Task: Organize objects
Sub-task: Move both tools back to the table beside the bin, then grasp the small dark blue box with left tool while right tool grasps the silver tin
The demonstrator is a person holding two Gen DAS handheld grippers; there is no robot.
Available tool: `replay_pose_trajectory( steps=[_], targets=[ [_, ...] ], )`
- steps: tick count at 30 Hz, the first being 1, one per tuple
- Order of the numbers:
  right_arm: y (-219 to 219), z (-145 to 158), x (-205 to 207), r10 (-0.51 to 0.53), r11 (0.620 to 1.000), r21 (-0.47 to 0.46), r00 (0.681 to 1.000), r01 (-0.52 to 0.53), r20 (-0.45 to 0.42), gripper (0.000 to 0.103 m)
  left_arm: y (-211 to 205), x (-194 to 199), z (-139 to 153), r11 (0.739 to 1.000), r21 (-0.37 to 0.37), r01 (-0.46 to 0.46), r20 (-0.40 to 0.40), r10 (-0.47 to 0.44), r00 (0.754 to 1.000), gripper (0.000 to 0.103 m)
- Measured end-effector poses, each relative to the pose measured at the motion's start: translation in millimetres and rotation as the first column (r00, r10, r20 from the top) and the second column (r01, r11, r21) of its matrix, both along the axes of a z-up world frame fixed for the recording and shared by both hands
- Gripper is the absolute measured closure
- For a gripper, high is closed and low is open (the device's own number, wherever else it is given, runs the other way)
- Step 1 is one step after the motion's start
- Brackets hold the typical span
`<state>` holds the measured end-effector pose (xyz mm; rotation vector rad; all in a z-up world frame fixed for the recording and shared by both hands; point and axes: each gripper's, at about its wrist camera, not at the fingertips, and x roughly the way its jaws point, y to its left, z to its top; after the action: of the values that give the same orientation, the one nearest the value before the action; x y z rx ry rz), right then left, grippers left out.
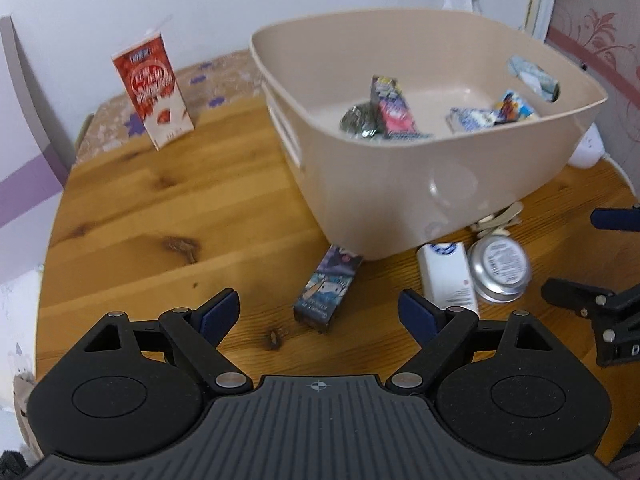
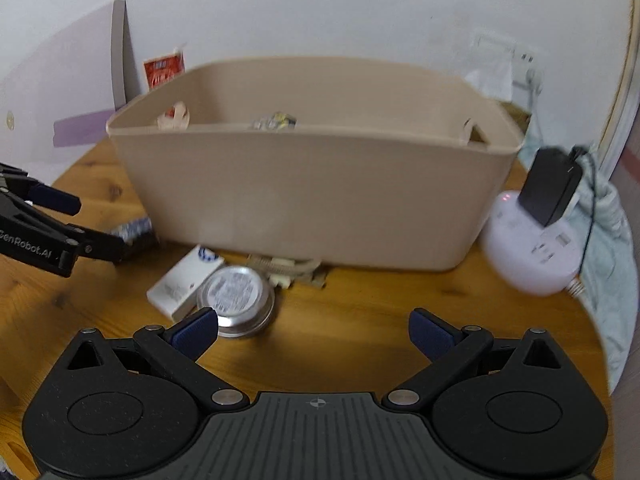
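**Both grippers hover open over a half-filled bin**

The left gripper (image 1: 319,312) hangs above the wooden table (image 1: 160,208), jaws wide apart and holding nothing. Just ahead of it a small blue box (image 1: 327,286) lies flat, its long axis running away from the camera toward the beige bin (image 1: 400,184), the far end almost touching the bin's wall. A white box (image 1: 447,276) and a round tin (image 1: 500,270) lie side by side to its right. The right gripper (image 2: 314,330) is also spread and empty, the tin (image 2: 236,300) just beyond its left finger (image 2: 196,330). Only the left wrist view looks down into the bin, showing several small packets (image 1: 394,110) on its floor, and a red carton (image 1: 154,92) upright on the table's far side. Only the right wrist view shows a white power strip (image 2: 532,256) with a black adapter (image 2: 550,186) beside the bin
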<state>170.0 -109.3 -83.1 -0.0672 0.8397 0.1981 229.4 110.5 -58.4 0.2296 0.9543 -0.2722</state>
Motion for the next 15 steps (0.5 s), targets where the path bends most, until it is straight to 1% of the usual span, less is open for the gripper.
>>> replay_pose_trajectory(
  steps=[4, 8, 12, 13, 15],
  targets=[
    [8, -9, 4, 0.015, 0.999, 0.031, 1.000, -0.014, -0.022, 0.000, 5, 10, -14, 1.000, -0.016, -0.009, -0.036, 0.008, 0.999, 0.015],
    [14, -18, 11, 0.009, 1.000, 0.016, 0.999, -0.008, -0.038, 0.000, 5, 17, -24, 1.000, -0.030, -0.003, -0.047, 0.001, 0.999, 0.015],
    [18, -24, 17, 0.005, 1.000, 0.031, 0.999, -0.003, -0.036, 0.000, 3, 19, -29, 0.999, -0.051, 0.004, -0.046, -0.007, 0.999, 0.016],
    [19, -25, 18, 0.009, 0.999, 0.031, 0.999, -0.008, -0.033, 0.000, 3, 19, -30, 0.999, -0.053, 0.004, -0.035, -0.006, 0.999, 0.017],
    [21, -25, 20, 0.016, 0.999, 0.029, 0.999, -0.015, -0.028, 0.000, 1, 20, -29, 0.999, -0.054, 0.005, -0.017, -0.006, 1.000, 0.025]
  ],
)
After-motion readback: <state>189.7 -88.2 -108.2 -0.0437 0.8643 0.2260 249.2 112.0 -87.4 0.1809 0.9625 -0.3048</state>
